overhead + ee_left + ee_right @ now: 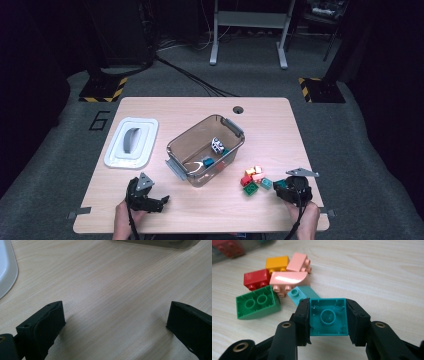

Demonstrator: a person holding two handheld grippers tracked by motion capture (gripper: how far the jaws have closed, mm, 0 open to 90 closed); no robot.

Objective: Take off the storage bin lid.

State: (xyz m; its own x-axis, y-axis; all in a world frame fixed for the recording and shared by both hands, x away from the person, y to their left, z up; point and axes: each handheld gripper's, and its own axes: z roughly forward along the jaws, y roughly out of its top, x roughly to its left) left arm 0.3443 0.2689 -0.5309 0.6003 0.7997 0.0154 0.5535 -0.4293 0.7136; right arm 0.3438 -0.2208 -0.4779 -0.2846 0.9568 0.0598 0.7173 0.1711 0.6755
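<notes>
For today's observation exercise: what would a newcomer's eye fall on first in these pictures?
First, the teal brick, clamped hollow side up between the right gripper pads near the table's front right corner. Next, the bright loose bricks just left of it, and the clear bin at mid-table. The left gripper hangs open over bare wood.

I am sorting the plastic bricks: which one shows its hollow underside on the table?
The green plastic brick; the red, yellow, pink and turquoise ones beside it show studs or closed faces.
</notes>
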